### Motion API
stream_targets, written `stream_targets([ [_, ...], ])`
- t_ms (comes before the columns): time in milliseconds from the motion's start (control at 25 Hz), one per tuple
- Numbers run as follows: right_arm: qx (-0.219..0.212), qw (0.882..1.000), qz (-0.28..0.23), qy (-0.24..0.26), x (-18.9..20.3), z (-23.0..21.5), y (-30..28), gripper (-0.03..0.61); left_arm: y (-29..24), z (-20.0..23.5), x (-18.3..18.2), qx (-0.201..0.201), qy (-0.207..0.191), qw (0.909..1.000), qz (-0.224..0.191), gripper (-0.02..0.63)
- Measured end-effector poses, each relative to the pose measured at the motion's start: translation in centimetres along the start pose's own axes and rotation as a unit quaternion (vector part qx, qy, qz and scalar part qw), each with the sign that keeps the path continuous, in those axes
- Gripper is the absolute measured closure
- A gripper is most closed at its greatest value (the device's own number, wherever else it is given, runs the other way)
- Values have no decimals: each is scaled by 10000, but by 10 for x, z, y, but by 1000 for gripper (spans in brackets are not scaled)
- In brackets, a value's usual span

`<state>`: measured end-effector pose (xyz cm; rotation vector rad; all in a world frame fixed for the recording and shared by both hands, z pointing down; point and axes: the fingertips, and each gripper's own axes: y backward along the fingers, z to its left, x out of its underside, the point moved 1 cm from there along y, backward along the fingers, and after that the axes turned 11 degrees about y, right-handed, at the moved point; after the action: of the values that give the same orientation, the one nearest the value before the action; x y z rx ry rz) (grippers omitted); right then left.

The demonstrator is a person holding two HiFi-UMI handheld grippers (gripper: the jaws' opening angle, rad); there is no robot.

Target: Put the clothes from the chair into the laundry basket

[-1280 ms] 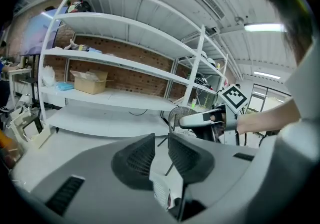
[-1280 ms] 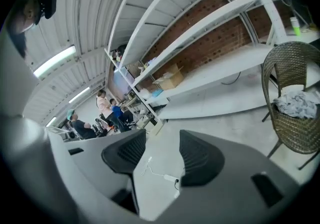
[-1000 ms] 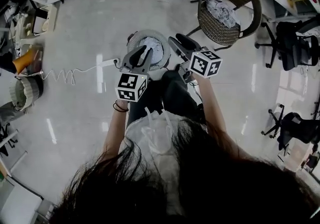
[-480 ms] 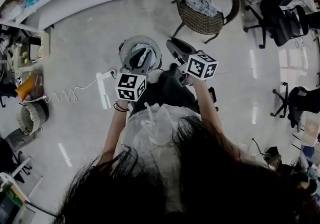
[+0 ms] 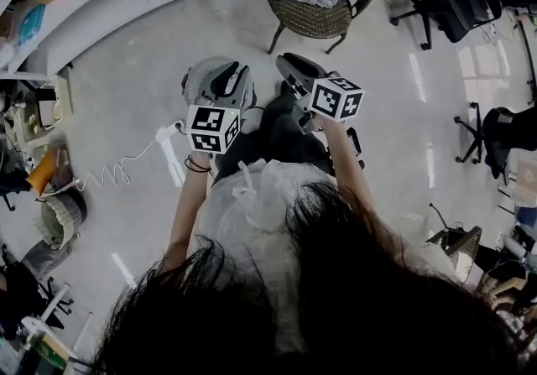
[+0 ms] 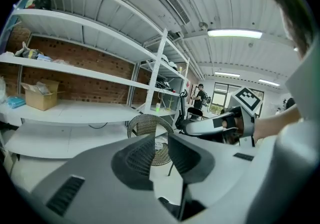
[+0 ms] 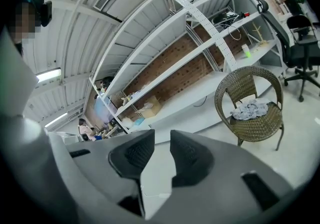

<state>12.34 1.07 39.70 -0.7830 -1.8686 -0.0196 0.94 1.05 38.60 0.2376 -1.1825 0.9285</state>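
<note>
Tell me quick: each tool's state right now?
Left tool: narrowly open, empty.
Right tool: jaws closing, narrow gap, nothing between them.

The laundry basket (image 5: 193, 81) is largely covered by the left claw (image 5: 232, 73) in the head view, where the wicker chair (image 5: 312, 23) is cut off at its back by the upper edge. In the left gripper view, the clothes (image 6: 159, 145) are mostly hidden behind the jaws.

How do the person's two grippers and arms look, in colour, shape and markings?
Both the left gripper and right gripper are grey plastic with dark ribbed pads, each carrying a white cube with black square markers. No sleeves reach the forearms; dark bands circle the left wrist. The right jaws are closing on nothing.
</note>
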Motion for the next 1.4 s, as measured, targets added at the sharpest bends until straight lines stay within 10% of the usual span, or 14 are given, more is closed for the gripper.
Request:
stream_targets([
  [680, 201, 9987, 466, -23, -62, -191, -37, 472, -178, -18, -38, -109, -29, 9993, 347, 523],
  [1400, 403, 9850, 1663, 232, -35, -400, -111, 471, -330, 23, -43, -748, 71, 9939, 811, 523],
])
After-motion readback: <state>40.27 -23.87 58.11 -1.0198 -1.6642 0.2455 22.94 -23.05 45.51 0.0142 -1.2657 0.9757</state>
